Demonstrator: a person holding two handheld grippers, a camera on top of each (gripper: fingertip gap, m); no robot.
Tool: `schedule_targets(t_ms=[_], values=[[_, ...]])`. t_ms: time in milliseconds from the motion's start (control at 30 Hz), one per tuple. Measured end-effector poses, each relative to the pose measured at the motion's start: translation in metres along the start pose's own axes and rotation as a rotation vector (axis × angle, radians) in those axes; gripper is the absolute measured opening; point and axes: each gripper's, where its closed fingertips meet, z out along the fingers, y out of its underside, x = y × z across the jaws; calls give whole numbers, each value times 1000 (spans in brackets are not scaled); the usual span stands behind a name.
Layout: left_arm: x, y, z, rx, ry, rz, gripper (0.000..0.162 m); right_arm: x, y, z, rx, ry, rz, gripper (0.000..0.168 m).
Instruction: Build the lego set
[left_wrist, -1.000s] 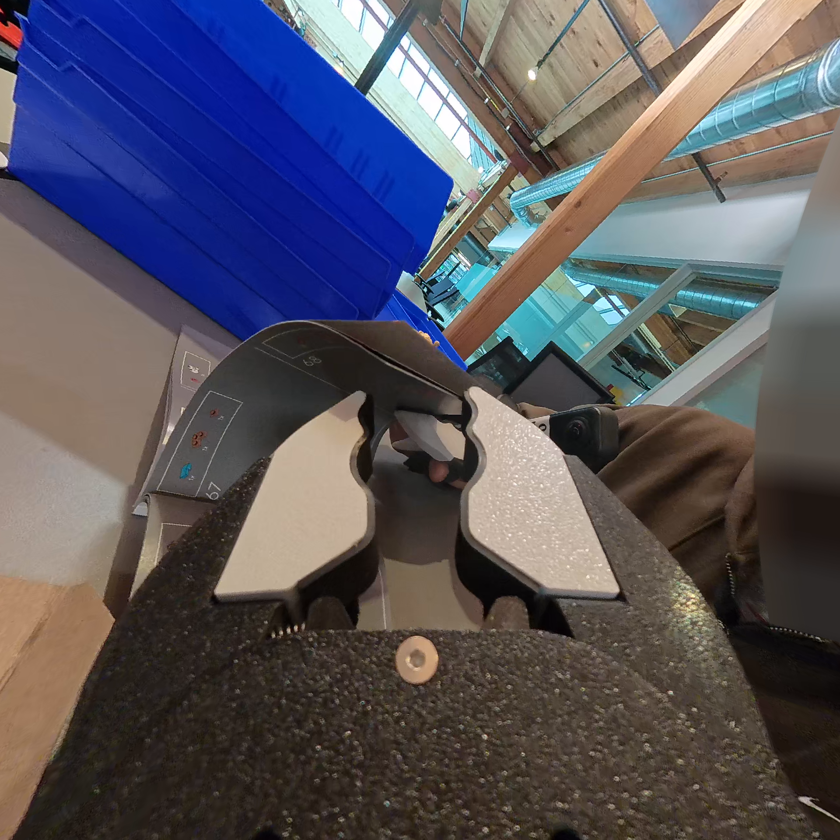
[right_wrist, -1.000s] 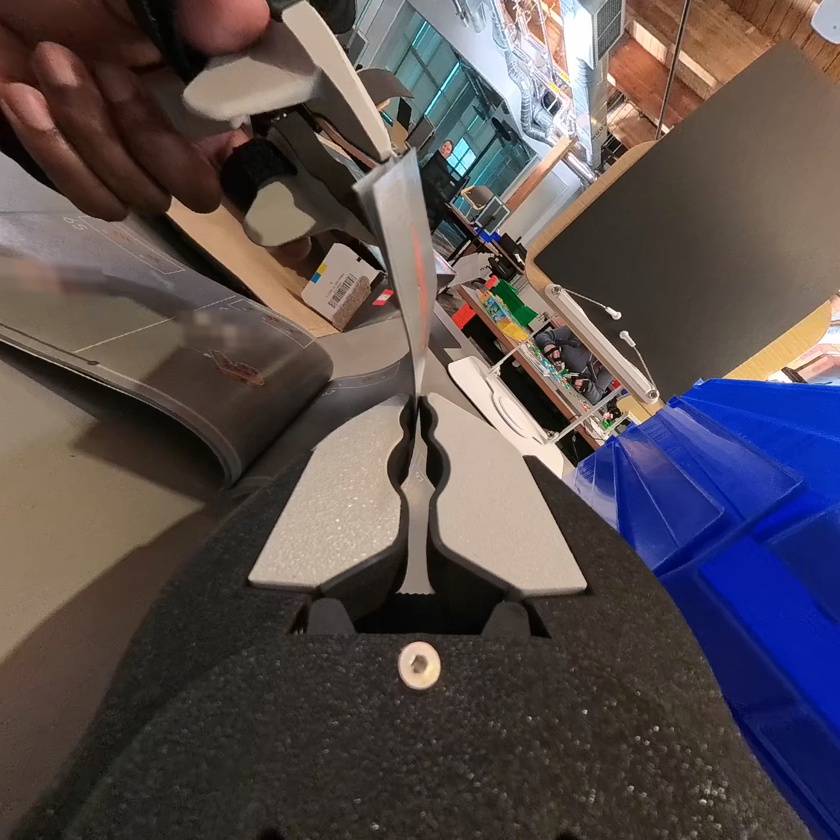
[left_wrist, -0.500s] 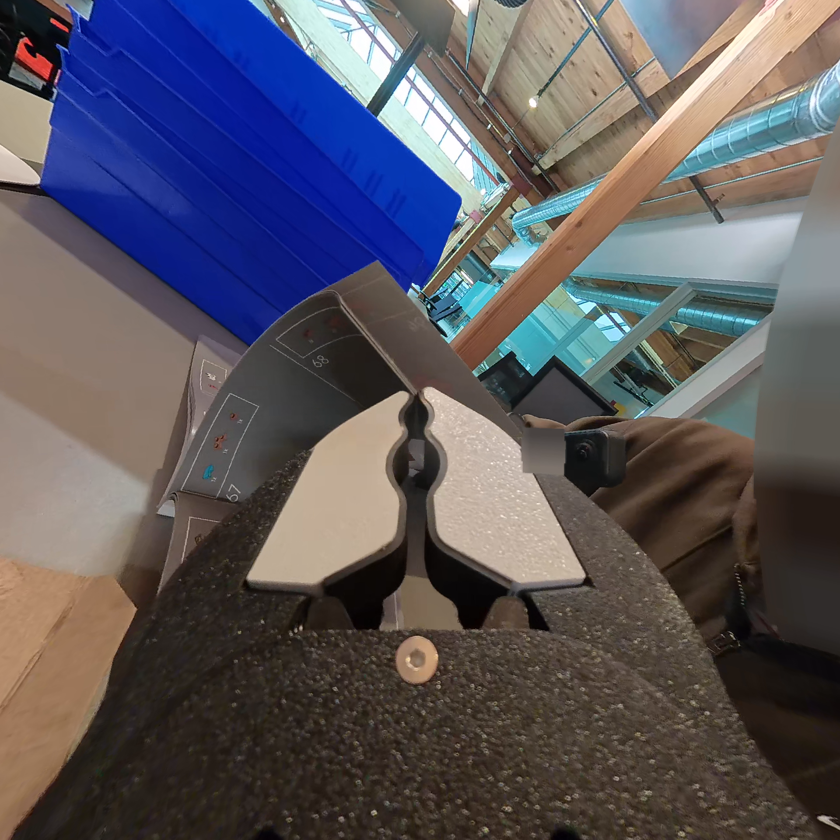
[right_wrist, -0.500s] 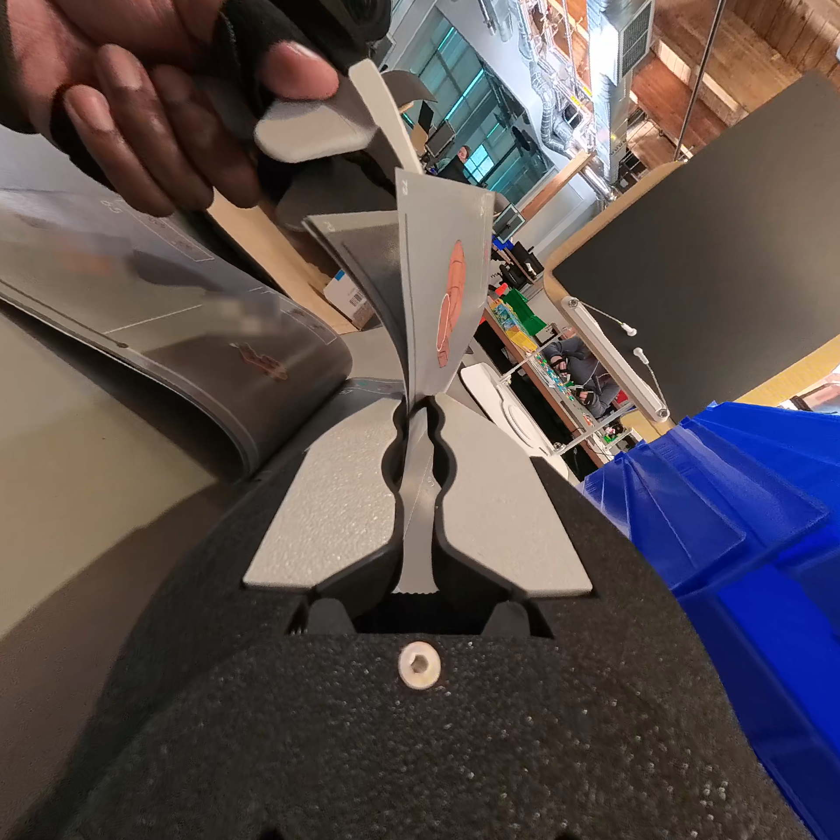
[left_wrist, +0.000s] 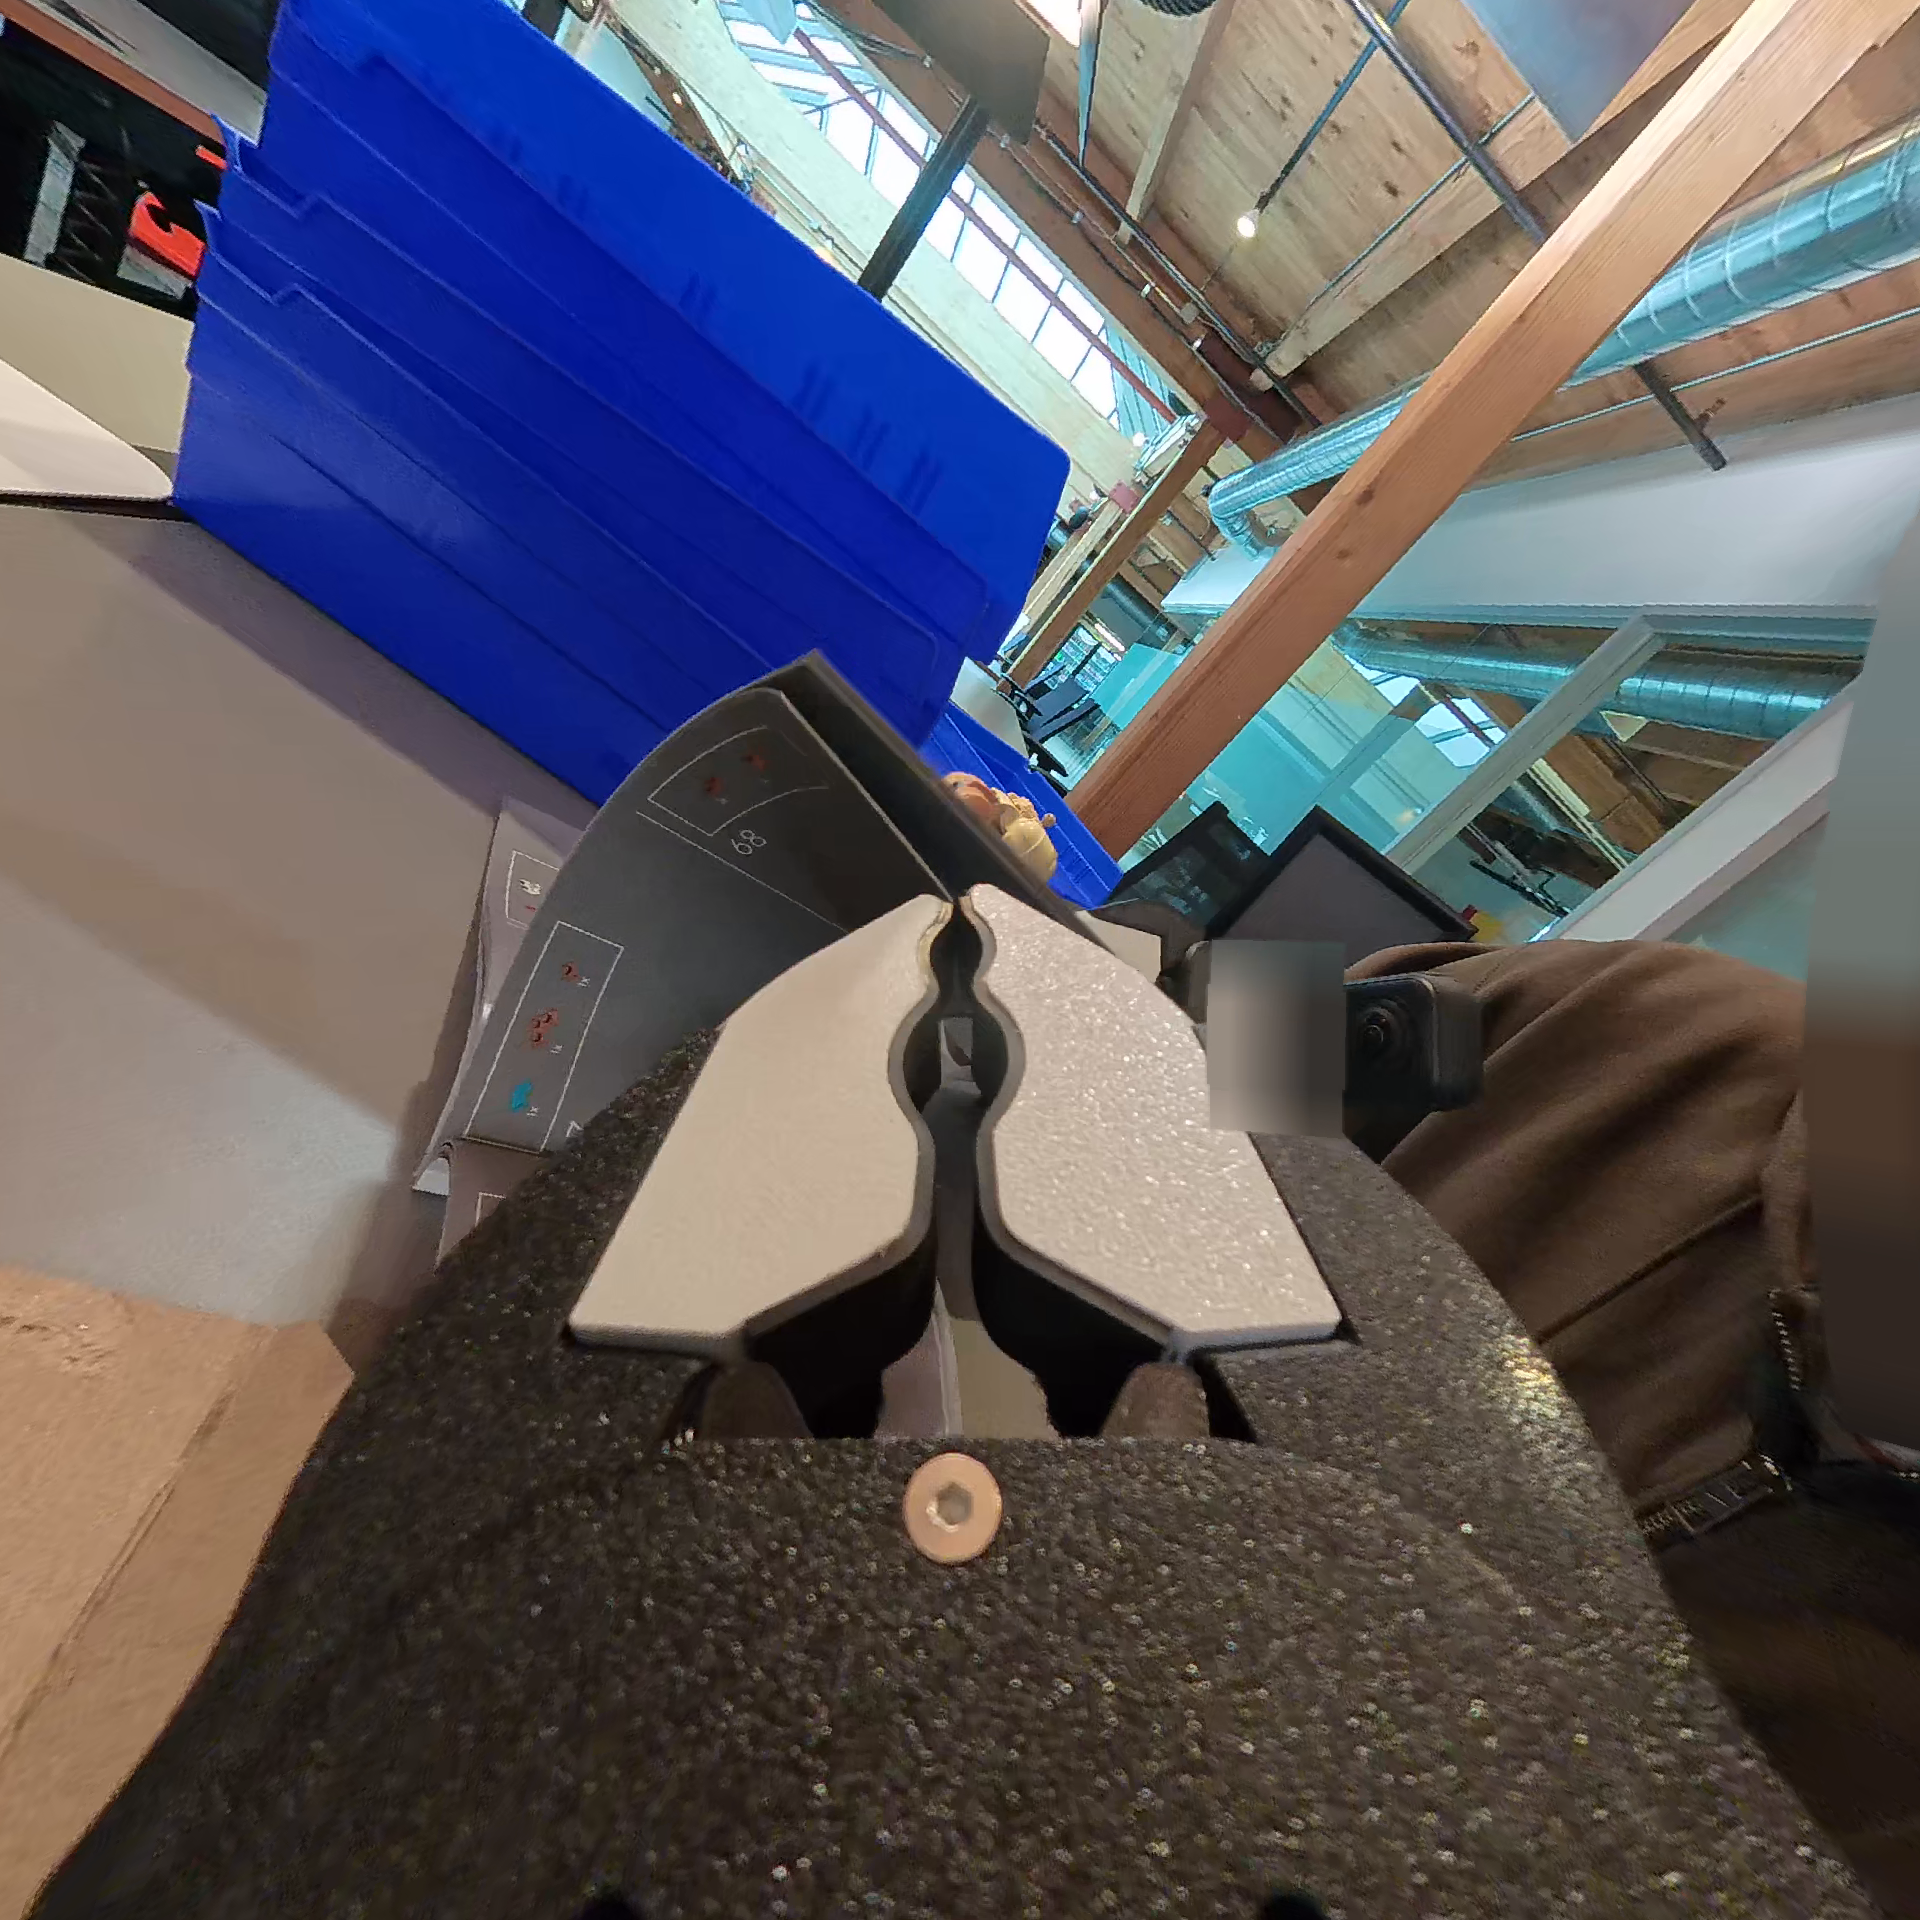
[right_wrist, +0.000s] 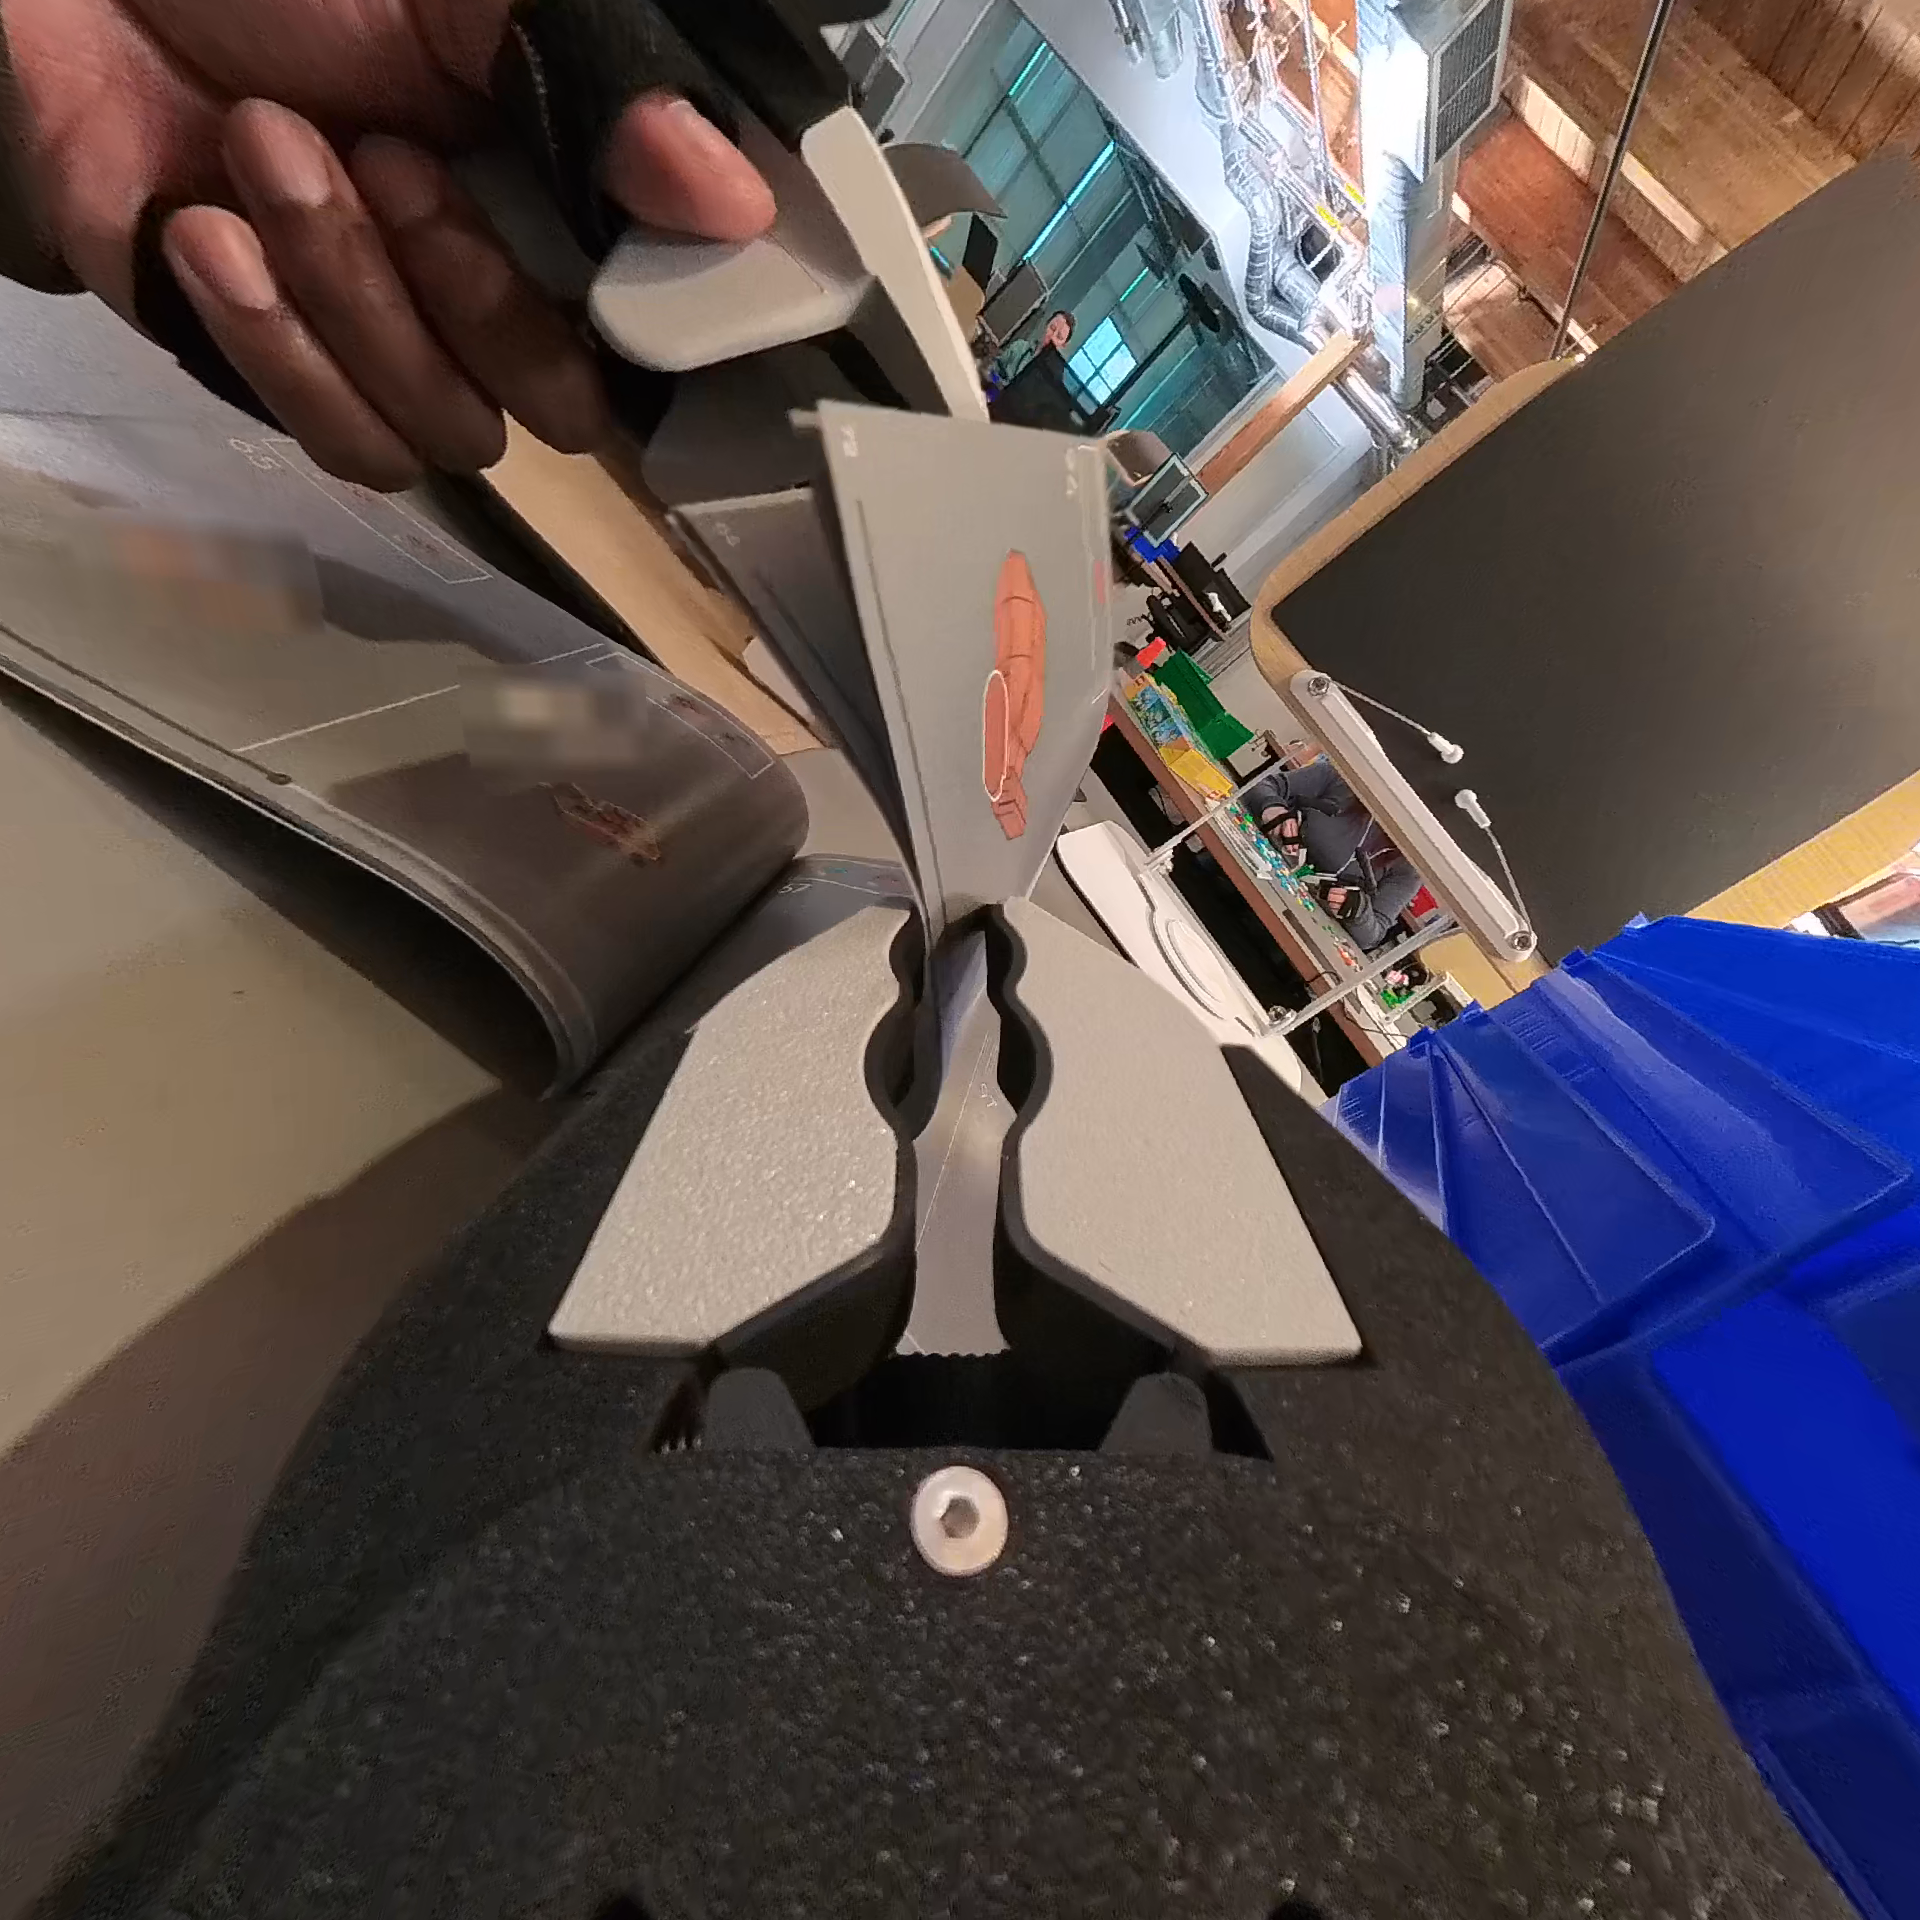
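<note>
A grey instruction booklet lies open on the table. In the left wrist view, my left gripper (left_wrist: 957, 914) is shut on the edge of a raised booklet page (left_wrist: 727, 883). In the right wrist view, my right gripper (right_wrist: 961, 920) is shut on a few fanned pages; the front page (right_wrist: 977, 665) stands upright and shows an orange drawing. The booklet's other half (right_wrist: 416, 727) curves down to the left. The left gripper (right_wrist: 727, 291), held by a hand (right_wrist: 343, 260), shows at the top, touching the upper edge of the pages. No loose bricks are visible nearby.
A stack of blue bins (left_wrist: 571, 416) stands behind the booklet and also shows in the right wrist view (right_wrist: 1662, 1143). Brown cardboard (left_wrist: 104, 1507) lies at the left. A brown sleeve (left_wrist: 1558, 1195) is at the right. A dark panel (right_wrist: 1610, 520) rises behind. About 9 cm separates my left fingertips from my right.
My left gripper has gone from open to shut on the page edge. The raised pages have turned, so their printed face now shows in the right wrist view. My right gripper has stayed shut.
</note>
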Motion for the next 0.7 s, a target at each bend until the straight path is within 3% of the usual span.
schedule_targets(t_ms=[167,467,700], values=[[-3,1,0,-12,-23,22,0,1,4,2,-17,-17,44,21],[-7,-4,-2,18,-69,61,0,-10,-12,-4,64,-88,0,55],[-8,1,2,-8,-93,100,0,4,-25,-11,136,-57,45,54]])
